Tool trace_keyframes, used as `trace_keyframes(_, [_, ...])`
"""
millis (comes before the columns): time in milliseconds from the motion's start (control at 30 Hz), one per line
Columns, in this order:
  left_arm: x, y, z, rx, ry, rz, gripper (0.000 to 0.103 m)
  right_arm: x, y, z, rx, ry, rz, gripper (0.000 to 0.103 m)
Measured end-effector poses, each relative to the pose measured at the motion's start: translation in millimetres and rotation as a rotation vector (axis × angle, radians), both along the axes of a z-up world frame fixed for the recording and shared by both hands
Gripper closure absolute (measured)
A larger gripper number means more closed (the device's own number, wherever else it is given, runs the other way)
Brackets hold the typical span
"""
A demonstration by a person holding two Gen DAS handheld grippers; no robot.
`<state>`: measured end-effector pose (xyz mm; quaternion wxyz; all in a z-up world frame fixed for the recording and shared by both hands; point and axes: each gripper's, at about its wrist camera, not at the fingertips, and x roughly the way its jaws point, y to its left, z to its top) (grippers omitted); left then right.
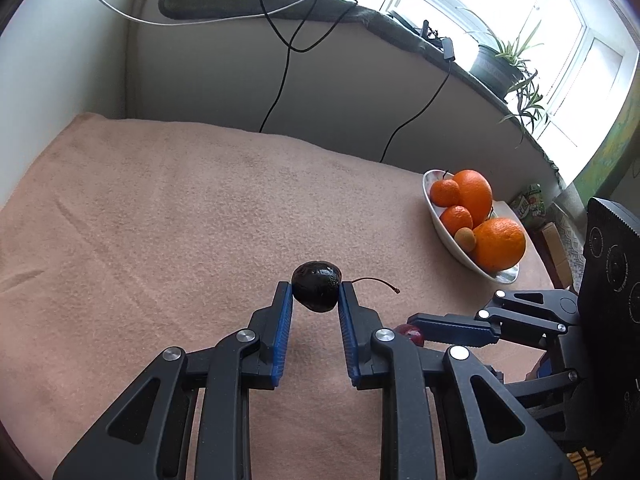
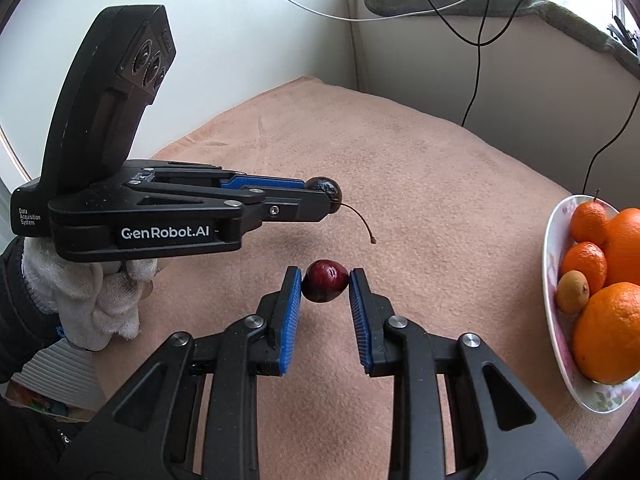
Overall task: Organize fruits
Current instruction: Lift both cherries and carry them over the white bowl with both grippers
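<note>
The left gripper (image 1: 316,292) is closed on a dark cherry (image 1: 317,286), which is pinched between the tips of its 2 blue pads (image 1: 283,320). The stem (image 1: 378,281) is seen curving out to the right past the right pad. In the right wrist view the same gripper (image 2: 320,196) is seen from the side, held by a hand in a white glove (image 2: 94,300), with the cherry (image 2: 326,192) at its tip and lifted clear of the cloth (image 2: 420,208); the stem (image 2: 362,222) hangs down from the fruit.

The right gripper (image 2: 325,286) is closed on a red cherry (image 2: 325,286), which is clamped between its pad tips. No stem is visible on it. In the left wrist view this gripper (image 1: 416,334) is seen at the lower right, just beside the left one, and only a sliver of the red cherry (image 1: 410,332) shows behind the left gripper's finger.

A pink cloth is spread beneath both grippers. To the right, well apart from both cherries, a white bowl (image 2: 554,280) is set on the cloth. It is filled with 2 oranges (image 2: 608,332), 2 tangerines (image 2: 586,264) and 1 small brown fruit (image 2: 573,292).
</note>
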<state>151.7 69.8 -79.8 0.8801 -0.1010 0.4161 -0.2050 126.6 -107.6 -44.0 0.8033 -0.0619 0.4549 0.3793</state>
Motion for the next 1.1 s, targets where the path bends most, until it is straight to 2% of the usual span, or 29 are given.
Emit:
trace_keyframes(667, [9.5,-73.8,31.4,-0.036,-0.061,-0.113,0.081,8.0,-113.3,44.2,0.037,-0.096,-0.209,0.077])
trace_keyframes(1100, [24.1,-123.1,35.6,-0.039,-0.069,-0.183,0.081,25.6,-174.3,51.6,0.042,-0.121,-0.335,0.077])
